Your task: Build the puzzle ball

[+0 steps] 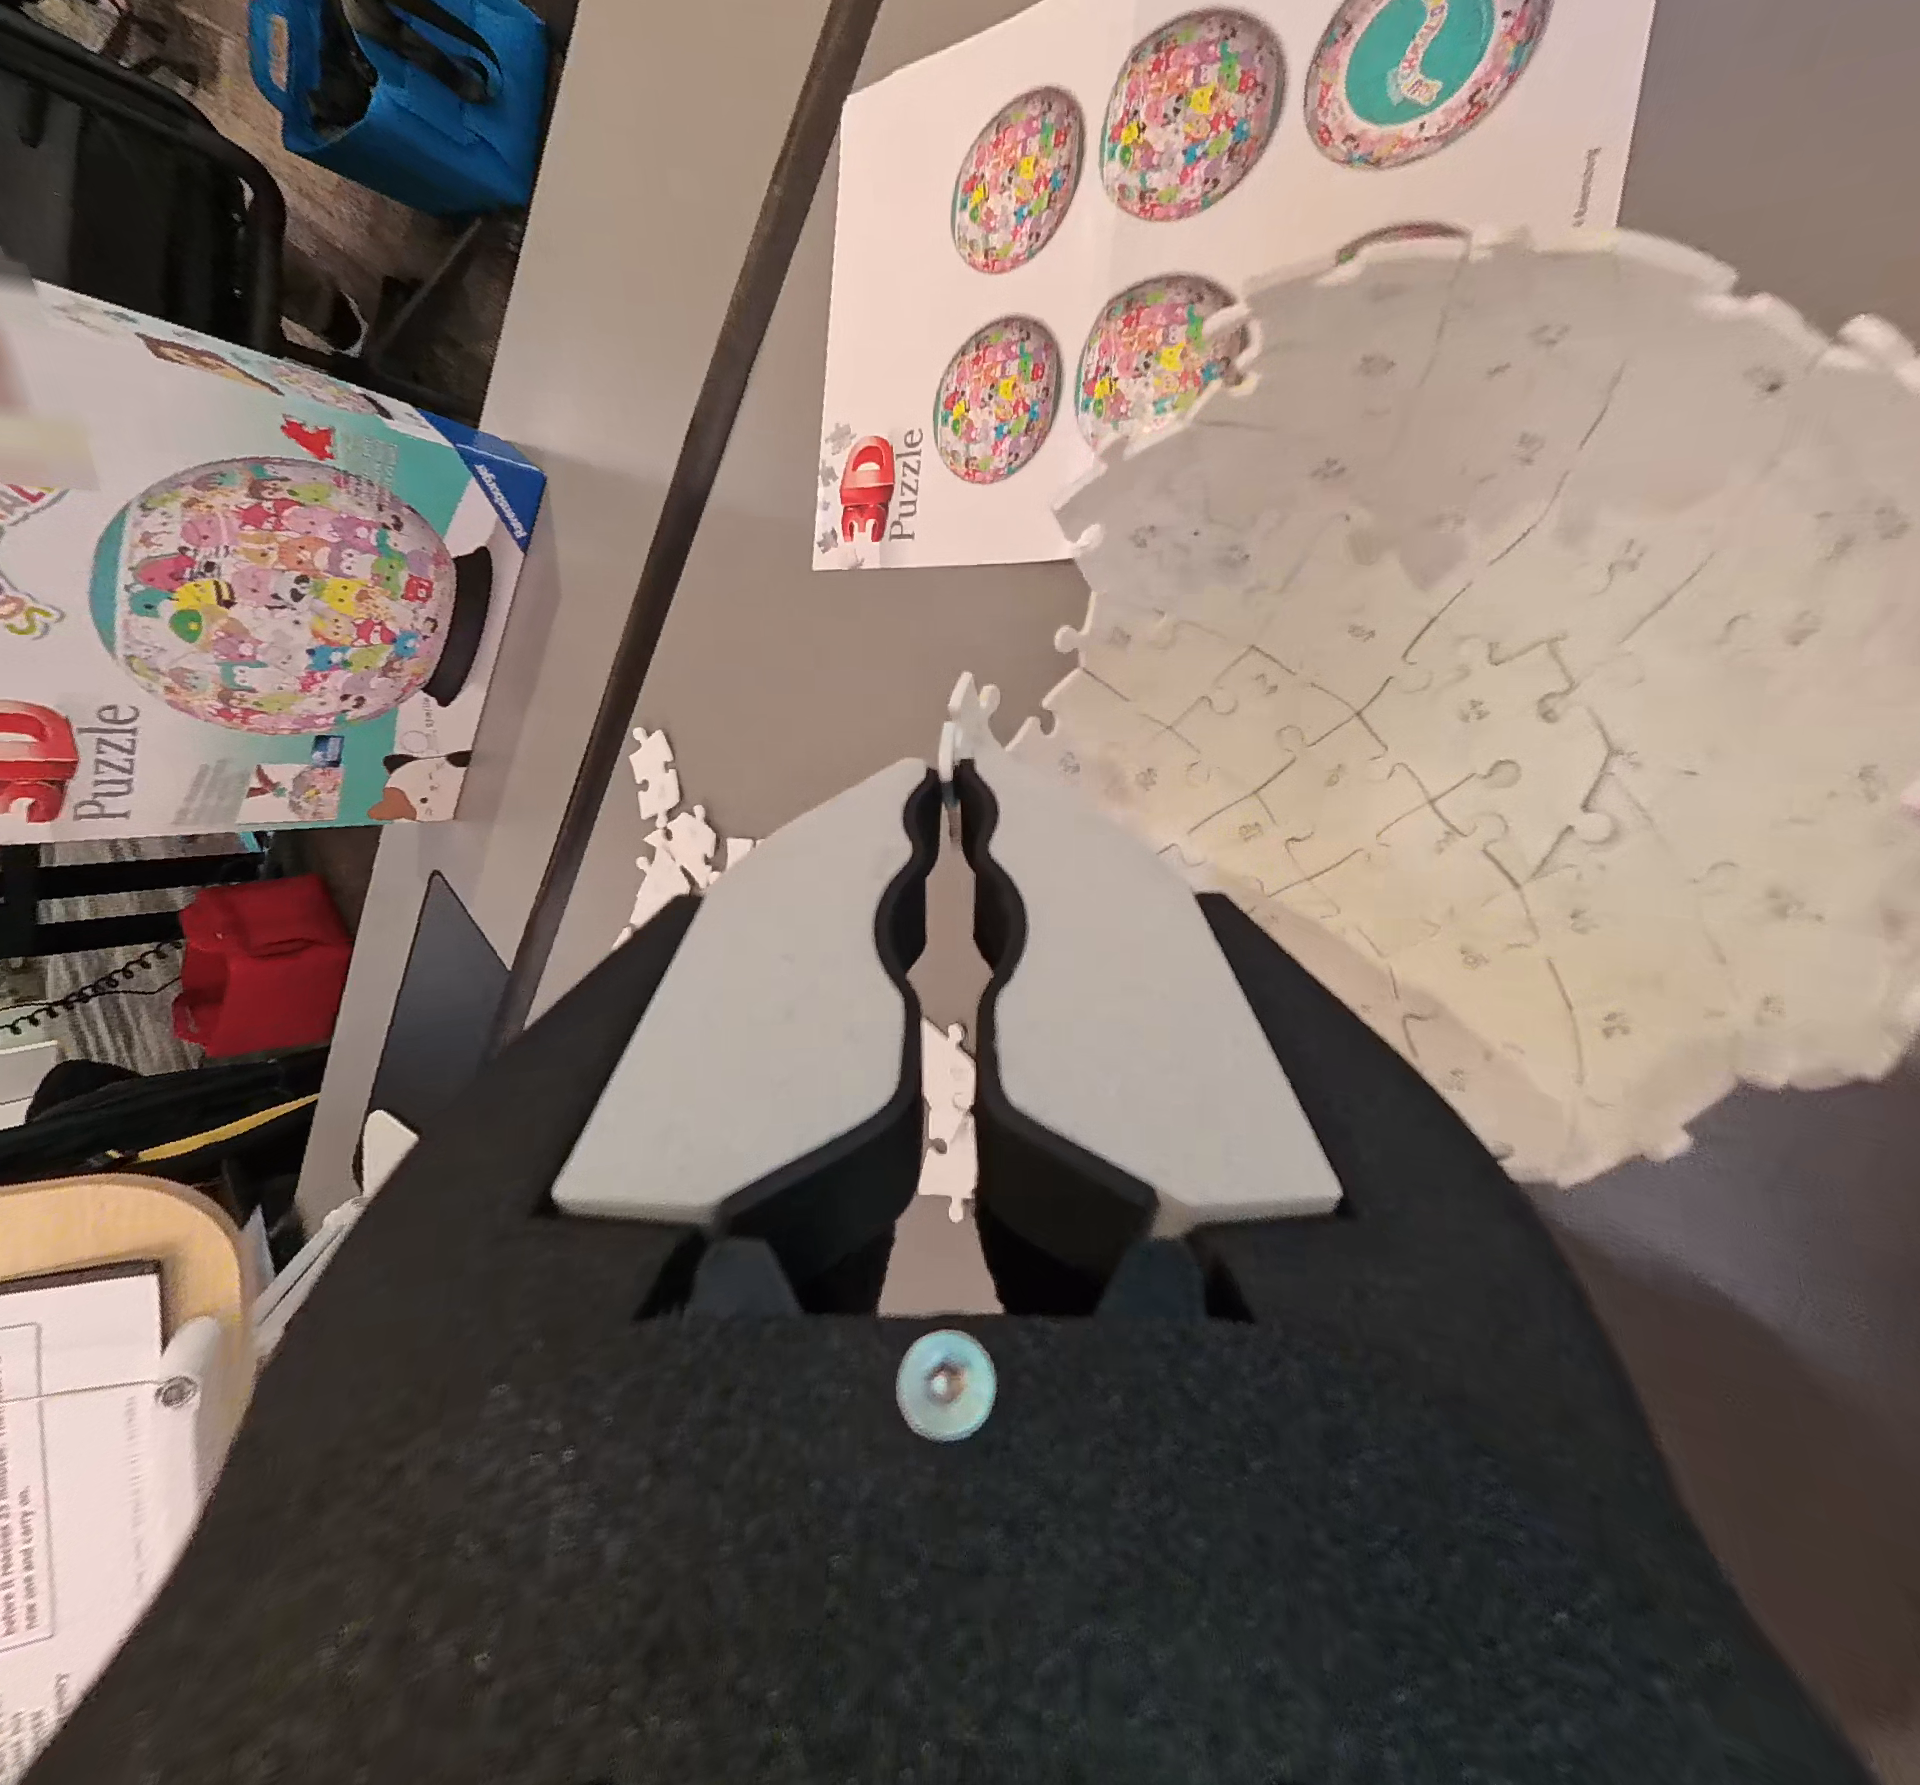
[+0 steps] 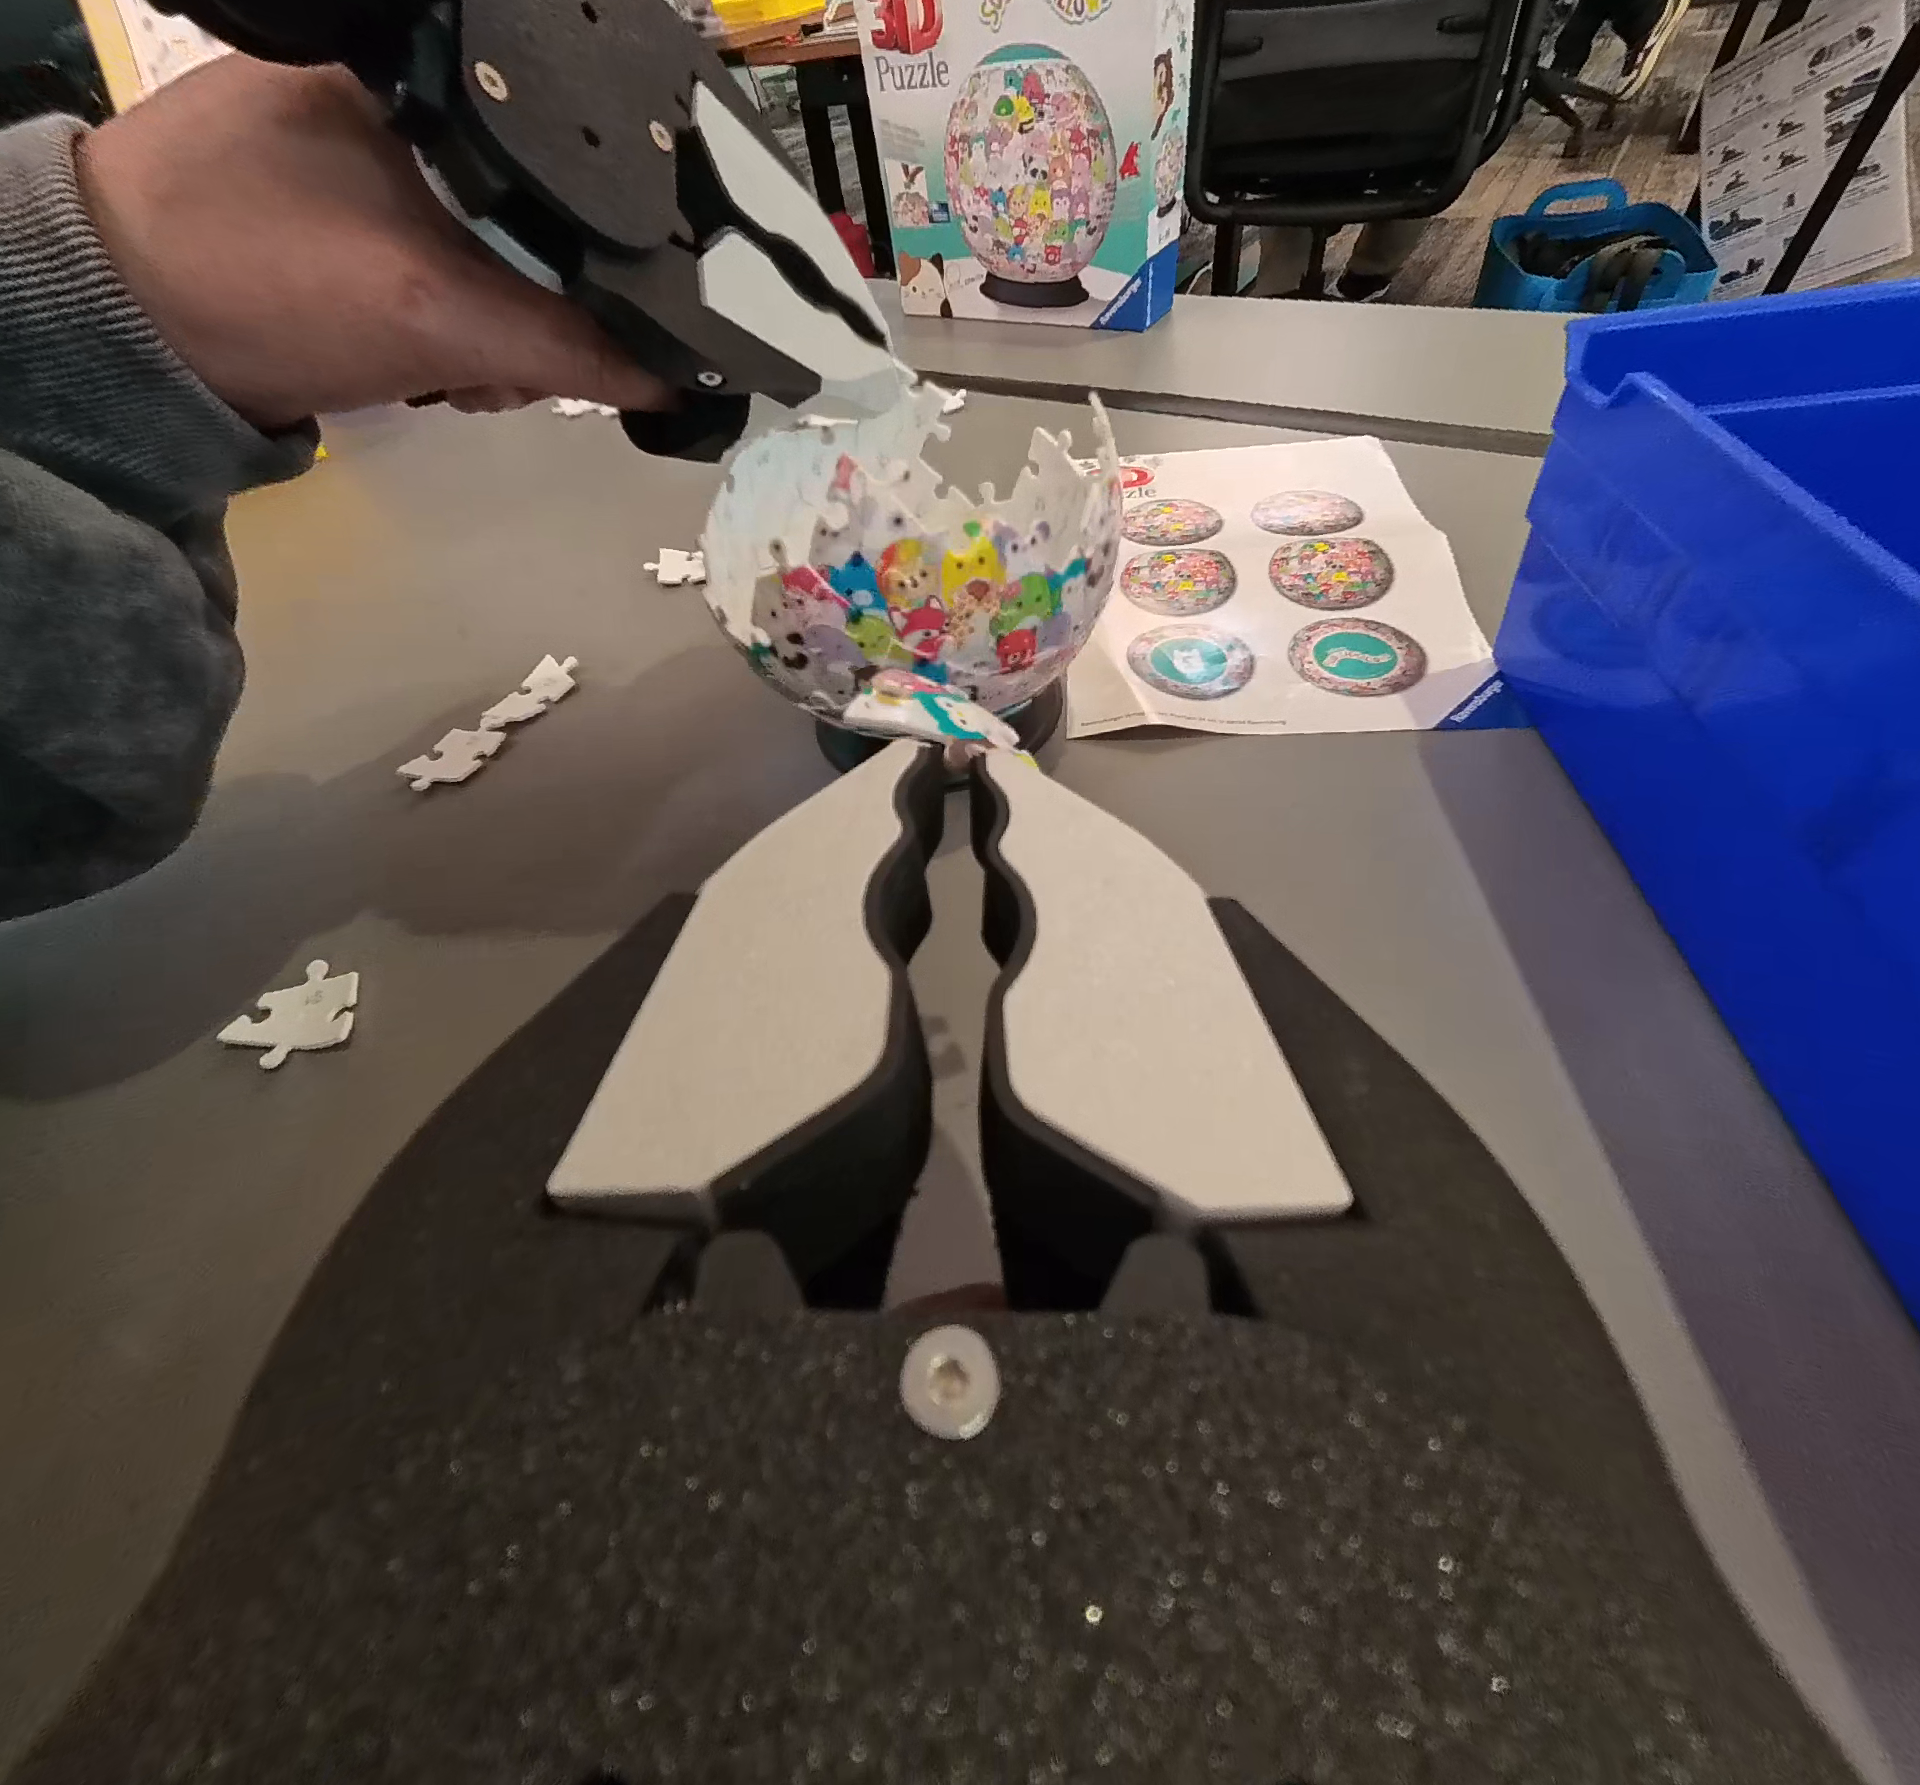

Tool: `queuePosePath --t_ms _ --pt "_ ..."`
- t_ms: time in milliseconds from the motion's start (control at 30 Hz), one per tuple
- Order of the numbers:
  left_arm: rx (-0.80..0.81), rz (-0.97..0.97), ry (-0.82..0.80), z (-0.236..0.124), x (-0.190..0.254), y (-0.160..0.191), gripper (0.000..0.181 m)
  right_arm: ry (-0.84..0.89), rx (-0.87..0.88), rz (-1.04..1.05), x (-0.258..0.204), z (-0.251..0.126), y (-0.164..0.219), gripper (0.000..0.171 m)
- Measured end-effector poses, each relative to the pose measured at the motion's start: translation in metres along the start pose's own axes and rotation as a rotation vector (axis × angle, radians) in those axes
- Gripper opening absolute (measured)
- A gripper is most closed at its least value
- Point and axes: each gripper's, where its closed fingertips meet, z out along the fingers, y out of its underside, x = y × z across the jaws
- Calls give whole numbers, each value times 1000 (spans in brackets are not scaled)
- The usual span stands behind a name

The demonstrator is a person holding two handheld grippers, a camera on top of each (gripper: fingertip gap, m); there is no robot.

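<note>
Half the ball (image 2: 914,582) stood built; left gripper (image 1: 954,779) pinched a rim piece (image 1: 966,722), right gripper (image 2: 951,764) clamped a coloured piece (image 2: 925,712); loose pieces (image 2: 488,727) remained.

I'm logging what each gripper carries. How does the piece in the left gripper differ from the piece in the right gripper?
The left gripper pinches a puzzle piece showing only plain white, at the half-built ball's upper rim. The right gripper pinches a piece with its colourful printed face up, low by the ball's stand. Both are held at the fingertips.
</note>
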Motion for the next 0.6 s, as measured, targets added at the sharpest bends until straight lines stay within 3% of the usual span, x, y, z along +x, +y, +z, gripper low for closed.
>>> queuePosePath --t_ms 467,600 --pt "28 -44 80 7 5 6 5 10 -3 -6 2 0 0 4" --pt "49 -52 82 4 2 6 18 12 10 -3 2 -2 -4 4"
